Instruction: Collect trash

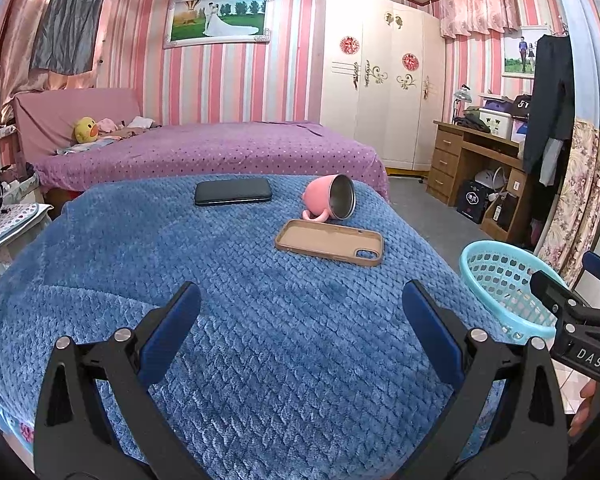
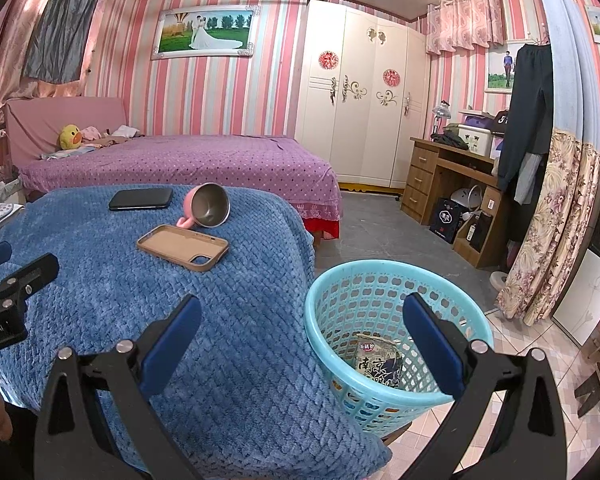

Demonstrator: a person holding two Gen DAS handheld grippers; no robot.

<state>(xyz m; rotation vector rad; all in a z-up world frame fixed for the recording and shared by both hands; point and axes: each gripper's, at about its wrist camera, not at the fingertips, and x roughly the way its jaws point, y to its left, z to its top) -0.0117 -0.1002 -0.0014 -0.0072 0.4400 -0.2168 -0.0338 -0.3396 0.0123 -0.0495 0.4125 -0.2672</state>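
Blue padded fingers frame both views, and both grippers stand wide apart with nothing between them. The left gripper (image 1: 300, 332) hangs over the blanket (image 1: 240, 320), a blue waffle-knit throw covering the tabletop. The right gripper (image 2: 302, 336) hangs at the blanket's edge, half over the basket (image 2: 324, 292), a turquoise plastic one standing just beside the tabletop.

The trash is already in the basket: a wrapper (image 2: 378, 362) lies on its bottom, printed with large white Chinese characters, of which "南京" can be read; the smaller label above them is too blurred to make out.

Farther on the blanket lie a tan phone case (image 1: 328, 240), empty and face up, then a pink mug (image 1: 330, 198) tipped on its side with its steel mouth towards the cameras, its handle touching or just beside the case, and a black phone (image 1: 233, 191) well apart to the left. No loose trash shows on the blanket, so the task looks done or nearly so.

The risk from here is a wrong pick: the case, mug or phone taken for rubbish and dropped in the basket. The mug could also roll off the far edge if nudged, and a snagged blanket would drag everything with it.

Lettering on the gripper bodies reads "DAS" on the right one and "Robot.AI" on the left.
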